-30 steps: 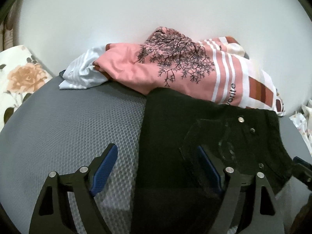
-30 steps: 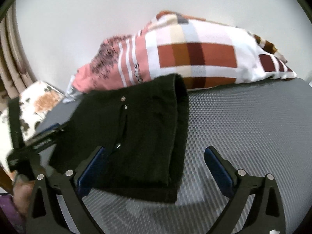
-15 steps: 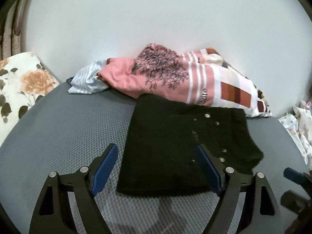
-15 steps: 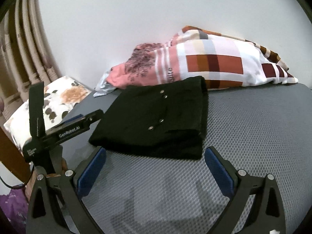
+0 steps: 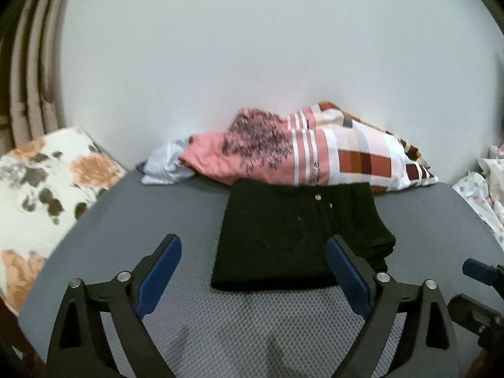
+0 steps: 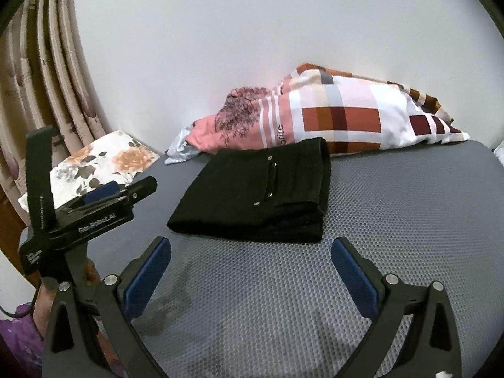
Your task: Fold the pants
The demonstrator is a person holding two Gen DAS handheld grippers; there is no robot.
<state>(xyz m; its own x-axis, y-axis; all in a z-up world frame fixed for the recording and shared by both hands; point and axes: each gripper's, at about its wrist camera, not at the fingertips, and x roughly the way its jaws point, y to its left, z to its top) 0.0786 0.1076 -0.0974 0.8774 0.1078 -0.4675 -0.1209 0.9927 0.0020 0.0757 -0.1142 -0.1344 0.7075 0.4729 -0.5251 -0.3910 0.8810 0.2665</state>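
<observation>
— Left wrist view: where are your pants (image 5: 299, 236)?
— Folded on the grey mat (image 5: 157, 214), just before the pillow (image 5: 362, 157). Your left gripper (image 5: 253, 271), just widened, and right gripper (image 6: 250, 271) are both released, empty.

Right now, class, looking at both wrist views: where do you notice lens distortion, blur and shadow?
Left wrist view: fisheye bends the curtain into arcs, dark corners frame the circle, and the floral pillow is smeared. Right wrist view: sharper; the print on the pink shirt reads clearly, and soft shadows fall on the grey mat beneath the open right gripper, near the folded black pants.
</observation>
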